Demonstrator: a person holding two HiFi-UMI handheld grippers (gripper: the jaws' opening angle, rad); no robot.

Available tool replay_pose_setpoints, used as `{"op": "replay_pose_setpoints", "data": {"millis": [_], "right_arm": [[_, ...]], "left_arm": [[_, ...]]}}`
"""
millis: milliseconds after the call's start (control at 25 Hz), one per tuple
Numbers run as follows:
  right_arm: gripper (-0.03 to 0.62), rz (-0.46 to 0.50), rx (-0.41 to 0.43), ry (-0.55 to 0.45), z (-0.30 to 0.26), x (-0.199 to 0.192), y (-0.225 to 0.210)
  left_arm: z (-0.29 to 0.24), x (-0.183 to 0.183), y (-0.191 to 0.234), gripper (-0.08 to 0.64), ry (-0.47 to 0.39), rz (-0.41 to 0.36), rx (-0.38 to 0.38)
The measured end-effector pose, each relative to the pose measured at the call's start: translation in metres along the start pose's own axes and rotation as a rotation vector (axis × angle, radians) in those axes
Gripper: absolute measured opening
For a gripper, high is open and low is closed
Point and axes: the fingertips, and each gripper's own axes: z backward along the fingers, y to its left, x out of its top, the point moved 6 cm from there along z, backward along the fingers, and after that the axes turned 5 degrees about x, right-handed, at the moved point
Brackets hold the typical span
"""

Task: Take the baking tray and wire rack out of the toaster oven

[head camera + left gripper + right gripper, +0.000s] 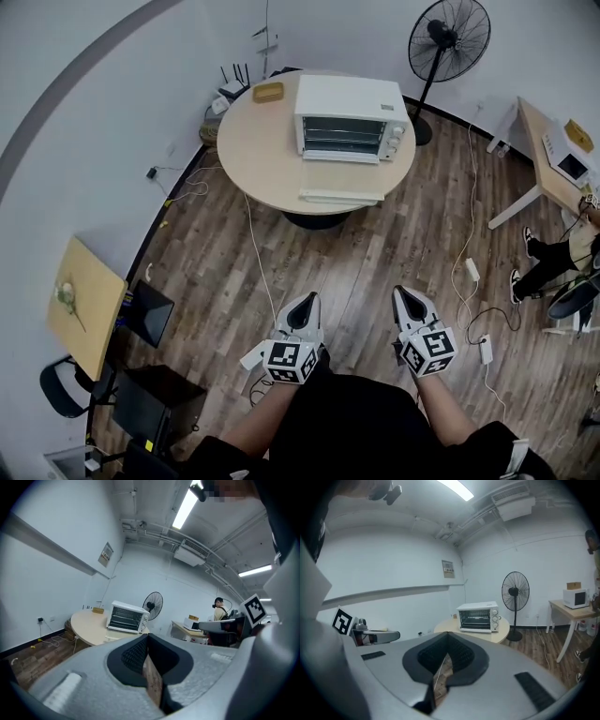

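Toaster oven (351, 119) is set on the bench (272, 159), straight ahead of and well apart from the left gripper (302, 309) and right gripper (410, 302), its shut door turned toward them, its long side across the approach. Both grippers are closed and empty, neither clearly nearer; tray and rack are judged inside.

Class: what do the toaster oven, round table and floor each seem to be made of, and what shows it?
Toaster oven: probably white painted metal, smooth casing; see-through door, likely glass.
Round table: pale wood or laminate, matte, even tan top.
Floor: wood-look planks, grain and seams visible; real or vinyl unclear.
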Motion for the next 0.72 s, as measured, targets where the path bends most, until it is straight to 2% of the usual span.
{"op": "replay_pose_setpoints", "data": {"millis": [120,280,440,720], "right_arm": [[-0.003,-0.016,-0.021,-0.019,-0.04,0.023,-0.002],[-0.003,0.022,-0.061,0.004,-0.077,0.036,-0.005],[-0.003,0.017,-0.062,0.036,-0.096,0.04,-0.004],[-0.003,0.045,-0.07,0.051,-0.122,0.05,-0.014]], "left_arm": [[-0.027,0.023,0.035,0.018,-0.016,0.004,-0.014],[-0.052,0.039,0.071,0.018,-0.035,0.019,-0.037],[-0.073,0.043,0.093,0.018,-0.034,0.029,-0.071],[-0.093,0.051,0.112,0.018,-0.043,0.08,-0.051]]}}
